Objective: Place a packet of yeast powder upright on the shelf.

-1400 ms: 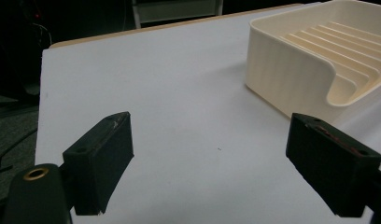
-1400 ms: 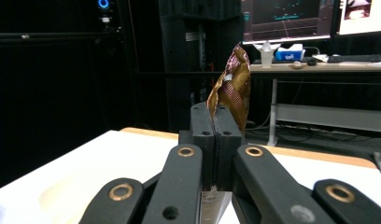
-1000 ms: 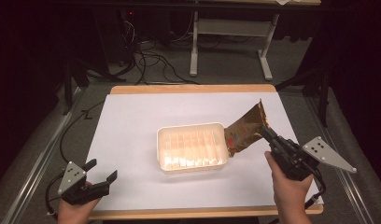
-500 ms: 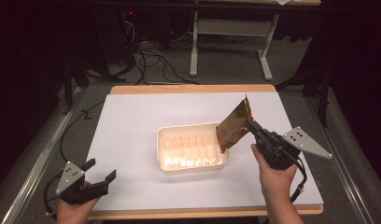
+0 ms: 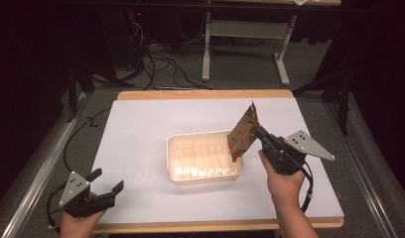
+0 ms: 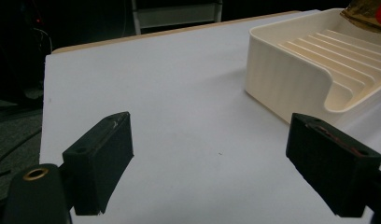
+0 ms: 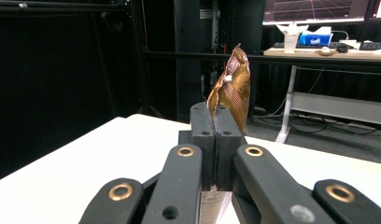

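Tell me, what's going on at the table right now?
Right gripper shut on brown packet, held over cream tray edge. Left gripper open, idle near table corner. Nothing in the way.

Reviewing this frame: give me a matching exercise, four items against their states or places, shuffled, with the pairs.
Things:
1. left gripper
2. right gripper
3. brown packet
4. cream tray

States:
A. clamped, standing upright over the tray's right end
B. jaws wide apart, nothing between them
C. lies mid-table, ribbed inside
D. jaws shut on foil

Pairs: 1-B, 2-D, 3-A, 4-C
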